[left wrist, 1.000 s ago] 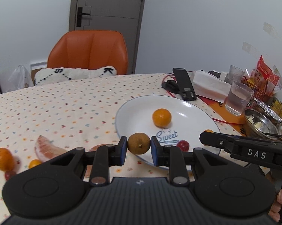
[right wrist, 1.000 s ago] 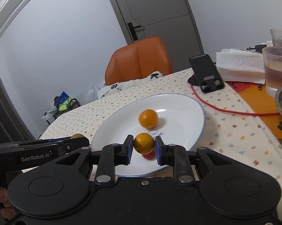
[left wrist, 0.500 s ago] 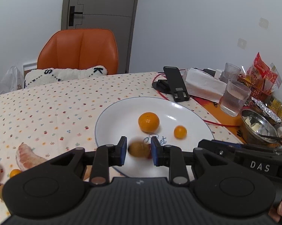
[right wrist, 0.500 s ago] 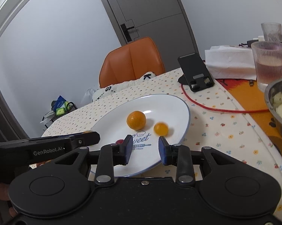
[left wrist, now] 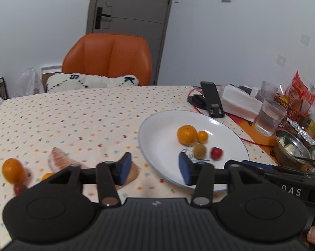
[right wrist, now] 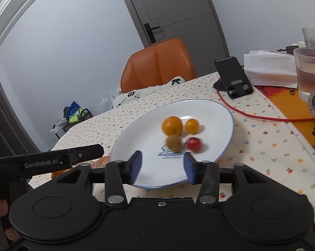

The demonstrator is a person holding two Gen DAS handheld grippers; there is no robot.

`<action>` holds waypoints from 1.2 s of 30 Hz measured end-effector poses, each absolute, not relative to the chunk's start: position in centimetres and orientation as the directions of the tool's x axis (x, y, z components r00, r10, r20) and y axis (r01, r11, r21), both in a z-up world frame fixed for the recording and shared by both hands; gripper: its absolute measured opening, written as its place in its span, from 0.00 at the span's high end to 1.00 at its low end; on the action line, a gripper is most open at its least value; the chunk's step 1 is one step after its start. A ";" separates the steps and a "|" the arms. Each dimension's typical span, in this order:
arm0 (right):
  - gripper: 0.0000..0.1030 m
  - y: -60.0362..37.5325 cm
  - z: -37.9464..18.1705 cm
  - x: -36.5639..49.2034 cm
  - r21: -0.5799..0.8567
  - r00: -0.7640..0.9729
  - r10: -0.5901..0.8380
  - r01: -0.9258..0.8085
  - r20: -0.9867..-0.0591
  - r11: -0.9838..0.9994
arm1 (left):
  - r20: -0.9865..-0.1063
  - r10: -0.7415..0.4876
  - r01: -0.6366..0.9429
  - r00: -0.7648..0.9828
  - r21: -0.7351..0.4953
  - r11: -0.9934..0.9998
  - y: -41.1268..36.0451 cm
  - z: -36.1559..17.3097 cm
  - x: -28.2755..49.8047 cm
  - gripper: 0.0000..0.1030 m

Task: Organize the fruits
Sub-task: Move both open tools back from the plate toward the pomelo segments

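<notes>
Where the left wrist view looks out over the dotted cream tablecloth [left wrist: 73, 113], the left gripper [left wrist: 153, 168] hangs with its blue-padded jaws spread wide and nothing between them. Right pad sits over the near rim of the round white plate [left wrist: 157, 138]; left pad over bare cloth and a peach-coloured slice. On the plate: large orange mandarin [left wrist: 186, 134], small orange kumquat [left wrist: 202, 136] touching its right side, brown oval kiwi-like fruit [left wrist: 199, 150] just nearer, small red round fruit [left wrist: 216, 153] beside that. Last two are blurred, so kind is uncertain. Off the plate, near left: pink pomelo segment [left wrist: 60, 161], second orange mandarin [left wrist: 13, 170], a tiny orange fruit [left wrist: 47, 175] and a red one [left wrist: 20, 188] close by. Far right: black phone stand [left wrist: 212, 99], ribbed glass of water [left wrist: 269, 117], steel bowl [left wrist: 291, 146]. Orange chair [left wrist: 109, 58] beyond the table's far edge.

Right wrist view: right gripper [right wrist: 162, 167] likewise gaping, jaws empty, both pads above the plate's [right wrist: 224, 113] near rim. Same four fruits clustered mid-plate: mandarin [right wrist: 172, 126], kumquat [right wrist: 192, 126] to its right, brown fruit [right wrist: 174, 142] and red fruit [right wrist: 194, 144] nearer, by the blue printed lettering. Left gripper's black arm enters at left edge. Phone stand [right wrist: 234, 77] and glass [right wrist: 310, 73] far right.
</notes>
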State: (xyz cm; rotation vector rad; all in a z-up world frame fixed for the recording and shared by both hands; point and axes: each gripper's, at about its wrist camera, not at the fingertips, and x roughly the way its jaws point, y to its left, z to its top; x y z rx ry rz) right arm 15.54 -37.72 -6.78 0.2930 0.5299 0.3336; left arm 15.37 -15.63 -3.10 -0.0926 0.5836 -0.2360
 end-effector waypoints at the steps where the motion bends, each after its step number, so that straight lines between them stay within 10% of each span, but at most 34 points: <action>1: 0.47 -37.5 -6.6 15.4 0.350 0.814 0.381 -0.236 -0.439 0.907 | -0.528 -0.241 0.189 0.815 -0.151 0.970 -15.3 -2.9 15.1 0.42; 5: 0.33 -36.5 -6.1 15.0 0.335 0.819 0.379 -0.245 -0.431 0.910 | -0.517 -0.203 0.156 0.832 -0.135 0.979 -14.0 -2.5 14.2 0.21; 11: 0.13 -35.2 -5.1 14.1 0.305 0.830 0.379 -0.268 -0.408 0.914 | -0.541 -0.154 0.084 0.827 -0.151 0.985 -11.4 -2.1 13.3 0.16; 36: 0.02 -27.5 -6.1 14.8 0.283 0.742 0.469 -0.376 -0.479 0.883 | -0.549 -0.052 -0.075 0.834 -0.206 0.976 -2.0 -3.9 10.7 0.03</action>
